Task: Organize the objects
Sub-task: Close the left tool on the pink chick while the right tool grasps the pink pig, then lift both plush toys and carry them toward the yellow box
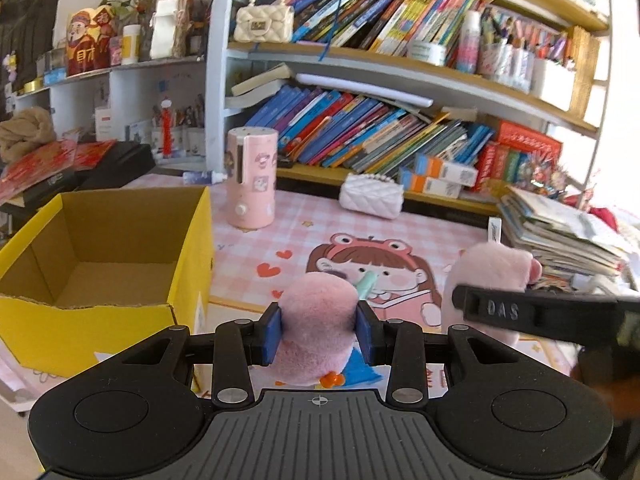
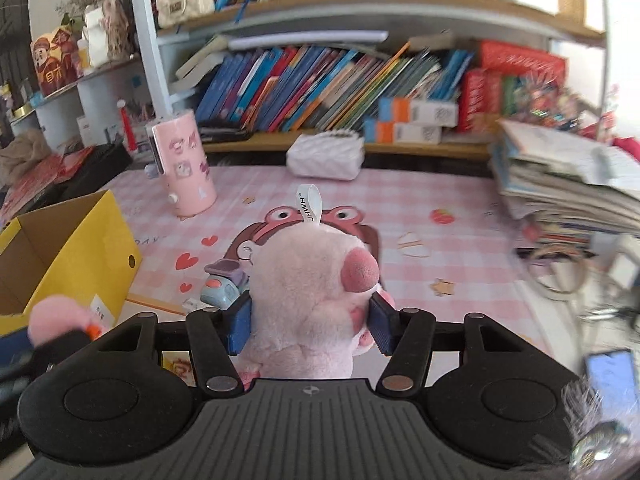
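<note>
The left gripper clamps a small pink plush; the right gripper squeezes a pink pig toy. A yellow box stands open at the desk's left edge.

Yellow cardboard box stands open-topped at desk's left, nothing inside, way in from above clear. Bare stretch of pink checked mat lies open mid-desk. Tall pink canister and white quilted purse stand along back edge before bookshelf. Leaning paper stack crowds right side; blurred clutter beside it, possibly cables. Small toy car sits on mat near box.
</note>
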Motion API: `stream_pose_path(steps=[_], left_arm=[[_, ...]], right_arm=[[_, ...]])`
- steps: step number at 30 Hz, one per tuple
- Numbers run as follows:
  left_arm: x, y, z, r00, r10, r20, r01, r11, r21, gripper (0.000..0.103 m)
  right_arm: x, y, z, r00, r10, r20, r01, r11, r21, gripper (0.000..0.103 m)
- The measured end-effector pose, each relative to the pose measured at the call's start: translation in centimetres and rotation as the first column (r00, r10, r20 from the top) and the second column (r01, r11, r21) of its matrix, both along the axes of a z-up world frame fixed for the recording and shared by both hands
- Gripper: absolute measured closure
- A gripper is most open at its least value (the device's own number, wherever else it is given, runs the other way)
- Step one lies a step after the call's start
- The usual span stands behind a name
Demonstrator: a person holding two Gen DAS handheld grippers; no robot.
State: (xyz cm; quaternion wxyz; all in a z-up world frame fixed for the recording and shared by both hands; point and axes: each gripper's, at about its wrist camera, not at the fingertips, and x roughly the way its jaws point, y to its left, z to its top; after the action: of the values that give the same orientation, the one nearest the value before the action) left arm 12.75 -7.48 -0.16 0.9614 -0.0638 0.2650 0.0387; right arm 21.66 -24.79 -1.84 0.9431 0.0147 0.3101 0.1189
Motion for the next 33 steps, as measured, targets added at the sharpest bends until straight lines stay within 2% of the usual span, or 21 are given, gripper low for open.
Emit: stream_pose_path(steps=[7, 14, 24, 33], left_arm=[[-3.0, 1.8, 0.4, 0.998, -0.061, 0.032, 0.062, 0.998, -0.027, 0.066], [-7.4, 6.3, 0.3, 0.999, -0.047, 0.014, 0.048, 0.998, -0.039, 0.066], [-14.8, 14.0, 0.4, 0.999, 0.039, -0.012, -0.040, 0.999, -0.037, 0.066], [-19.7, 18.9, 0.3, 0.995, 0.101, -0.020, -0.102, 0.995, -0.012, 0.066]], right_arm=[[-5.1, 1.3, 0.5, 0.999, -0.041, 0.009, 0.041, 0.999, -0.035, 0.047], [-10.2, 5.5, 0.4, 0.999, -0.040, -0.018, 0.039, 0.998, -0.043, 0.047], [-17.2, 14.0, -0.9, 0.992, 0.081, -0.100, -0.084, 0.996, -0.027, 0.047], [-22.2, 20.2, -2.3, 0.976, 0.173, -0.131, -0.175, 0.985, 0.000, 0.047]])
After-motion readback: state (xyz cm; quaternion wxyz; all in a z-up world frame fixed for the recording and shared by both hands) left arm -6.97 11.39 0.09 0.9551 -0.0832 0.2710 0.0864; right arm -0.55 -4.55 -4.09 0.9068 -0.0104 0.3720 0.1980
